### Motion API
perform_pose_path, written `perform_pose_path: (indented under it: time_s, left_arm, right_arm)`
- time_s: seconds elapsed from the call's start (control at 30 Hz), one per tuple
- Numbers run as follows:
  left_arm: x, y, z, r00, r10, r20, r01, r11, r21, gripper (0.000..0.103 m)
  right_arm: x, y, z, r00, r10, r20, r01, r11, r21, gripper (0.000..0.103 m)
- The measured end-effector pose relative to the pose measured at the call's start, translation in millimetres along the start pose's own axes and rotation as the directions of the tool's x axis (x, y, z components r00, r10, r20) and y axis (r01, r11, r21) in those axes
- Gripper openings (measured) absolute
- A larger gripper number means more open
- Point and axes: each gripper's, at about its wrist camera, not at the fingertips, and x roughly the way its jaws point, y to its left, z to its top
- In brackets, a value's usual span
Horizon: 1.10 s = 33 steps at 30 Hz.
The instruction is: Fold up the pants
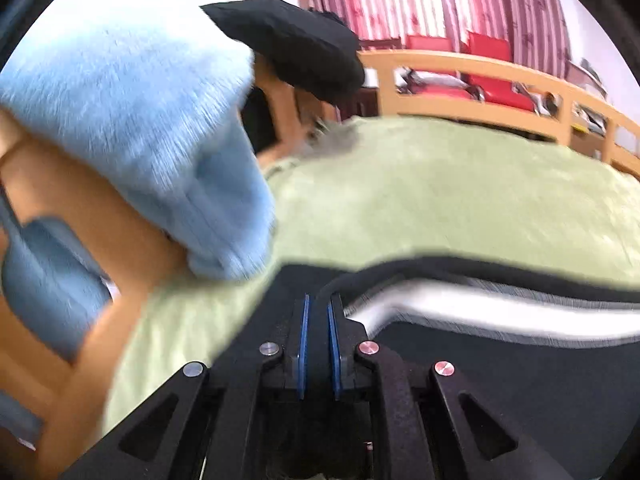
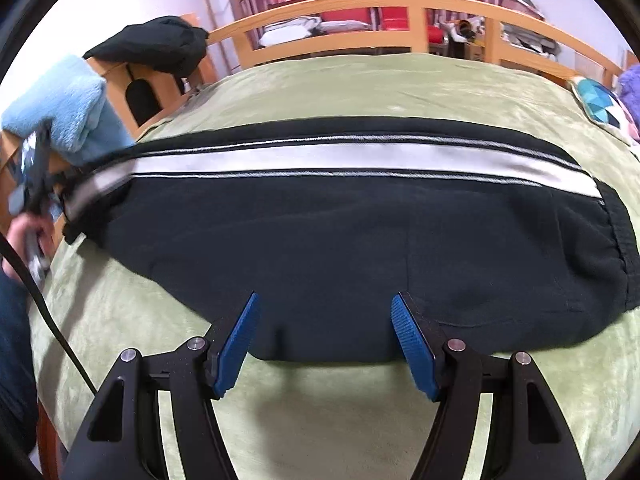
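Observation:
Black pants [image 2: 340,248] with a white side stripe lie lengthwise across the green bed cover [image 2: 360,84], waistband at the right. My left gripper [image 1: 318,308] is shut on the black fabric at the leg end of the pants [image 1: 500,380], lifting it a little off the bed. It also shows blurred at the far left of the right wrist view [image 2: 38,176]. My right gripper [image 2: 326,304] is open and empty, its blue pads [image 2: 236,340] over the near edge of the pants.
A light blue fluffy blanket [image 1: 132,120] hangs over a wooden chair [image 1: 96,216] left of the bed. A black garment [image 1: 292,44] lies on another wooden piece behind. A wooden bed rail [image 2: 360,4] runs along the far side. A patterned cushion [image 2: 600,104] sits at the right.

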Motion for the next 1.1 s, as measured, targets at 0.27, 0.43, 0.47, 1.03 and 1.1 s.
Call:
perform_pose_path:
  time_s: [0.27,0.43,0.47,1.03,1.1]
  left_arm:
    - [37,16,31,0.974,0.220,0.050,-0.221,0.975,0.019,0.089]
    - [17,27,25,0.959,0.252,0.131,-0.260,0.964,0.047,0.089]
    - [15,32,25,0.959,0.259,0.117,-0.265,0.963,0.043,0.089]
    - [-33,-15,-99,0.971,-0.233,-0.061,0.237,0.968,0.079,0.088]
    - [-20,-28,-104,0.991,-0.129,-0.037,0.132,0.985,0.115,0.088]
  right_arm:
    - [11,-1,-11,1.000,-0.015,-0.019,0.015,0.999,0.032,0.067]
    - [9,0,-14,0.999,-0.038,-0.028,0.038,0.999,0.005,0.067]
    - [9,0,-14,0.999,-0.036,-0.029,0.036,0.999,0.010,0.067]
    - [-3,30,-27,0.999,0.002,-0.044,-0.002,1.000,0.013,0.067]
    - [-2,32,-26,0.999,-0.005,-0.047,0.005,1.000,0.006,0.067]
